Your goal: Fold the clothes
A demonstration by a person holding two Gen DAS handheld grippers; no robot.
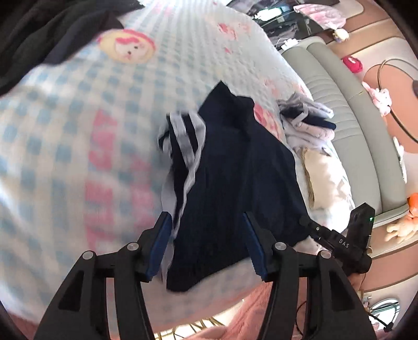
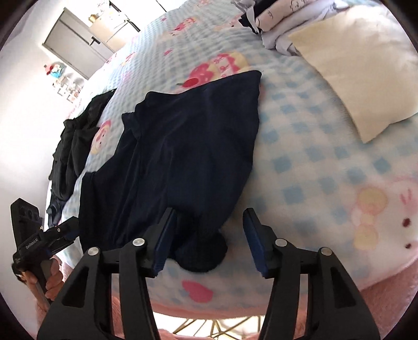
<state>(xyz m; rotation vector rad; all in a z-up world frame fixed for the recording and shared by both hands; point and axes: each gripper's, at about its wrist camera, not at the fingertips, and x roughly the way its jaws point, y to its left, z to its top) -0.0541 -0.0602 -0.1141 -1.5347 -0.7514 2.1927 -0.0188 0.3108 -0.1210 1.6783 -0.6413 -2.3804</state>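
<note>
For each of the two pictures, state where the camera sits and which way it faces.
Left wrist: on the left gripper, facing along its open fingers at the navy garment; the right gripper shows.
Right wrist: on the right gripper, facing the garment's near end; a hand shows.
Shared: the garment, checked blanket, cream pillow.

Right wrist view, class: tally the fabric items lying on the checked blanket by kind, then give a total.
Navy garment spread flat: 1
Black crumpled garment: 1
Cream pillow: 1
Pile of folded light printed clothes: 1
Total: 4, all on the blue checked blanket.
</note>
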